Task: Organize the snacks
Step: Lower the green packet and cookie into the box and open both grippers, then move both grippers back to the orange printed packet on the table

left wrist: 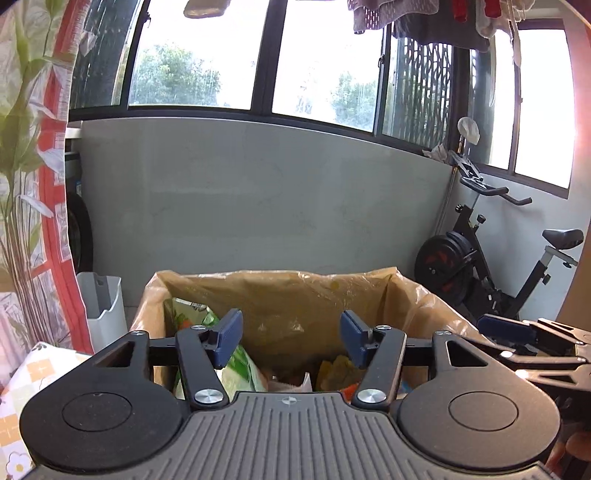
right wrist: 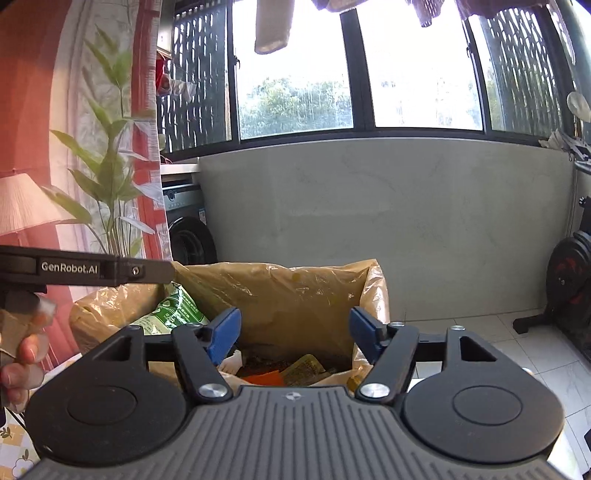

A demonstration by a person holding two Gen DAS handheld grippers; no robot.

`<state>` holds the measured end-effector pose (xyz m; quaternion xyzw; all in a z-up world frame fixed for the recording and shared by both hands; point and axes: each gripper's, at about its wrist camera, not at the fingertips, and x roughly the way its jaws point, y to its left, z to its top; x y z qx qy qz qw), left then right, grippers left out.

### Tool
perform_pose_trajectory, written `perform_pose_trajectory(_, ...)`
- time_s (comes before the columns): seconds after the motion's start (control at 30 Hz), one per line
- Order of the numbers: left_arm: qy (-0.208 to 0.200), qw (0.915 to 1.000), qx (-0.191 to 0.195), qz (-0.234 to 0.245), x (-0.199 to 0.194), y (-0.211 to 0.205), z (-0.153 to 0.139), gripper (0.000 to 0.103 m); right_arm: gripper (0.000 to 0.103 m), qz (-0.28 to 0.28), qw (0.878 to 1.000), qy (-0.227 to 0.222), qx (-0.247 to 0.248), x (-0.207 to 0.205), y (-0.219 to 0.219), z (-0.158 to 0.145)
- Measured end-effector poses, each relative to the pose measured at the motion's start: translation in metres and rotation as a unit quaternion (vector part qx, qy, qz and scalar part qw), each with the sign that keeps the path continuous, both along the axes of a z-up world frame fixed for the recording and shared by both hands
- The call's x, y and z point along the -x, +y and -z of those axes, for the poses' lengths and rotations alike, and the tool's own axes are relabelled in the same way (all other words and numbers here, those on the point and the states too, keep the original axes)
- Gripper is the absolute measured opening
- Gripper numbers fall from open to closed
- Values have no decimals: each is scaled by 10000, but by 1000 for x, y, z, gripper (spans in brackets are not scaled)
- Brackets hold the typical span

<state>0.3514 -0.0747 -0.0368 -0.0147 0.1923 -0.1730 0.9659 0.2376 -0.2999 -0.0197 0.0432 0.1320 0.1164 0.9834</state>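
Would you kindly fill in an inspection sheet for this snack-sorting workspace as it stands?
Surface: patterned tablecloth at the lower left edge; white tiled floor on the right.
Job's things: box lined with a tan plastic bag; a green snack packet leans at its left side, orange and yellow packets lie at the bottom.
Clutter: white bin beside the box.
Grippers: left gripper and right gripper both over the box, jaws apart, holding nothing.
Cables: nothing seen.
Surroundings: window, hanging laundry, exercise bike, washing machine, curtain.
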Motion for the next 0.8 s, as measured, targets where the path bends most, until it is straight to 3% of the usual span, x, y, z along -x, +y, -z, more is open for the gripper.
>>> perform_pose_trajectory(0.23,6,9997,-237,-63,39,33,-2,62,68,-99,9993,-139,-345,38,3,-2)
perform_pose_trajectory(0.4,223,9993,-215,-196,63,62,-1,88,69,-187,9990,-190,-356,62,12,3)
perform_pose_trajectory(0.47,299,9988,-211,-317,71,74,4,91,69,-211,9990,-175,-362,70,19,7)
perform_pose_trajectory(0.8,721,9942,-679,-425,97,98,48,90,71,-397,9989,204,-171,94,52,55)
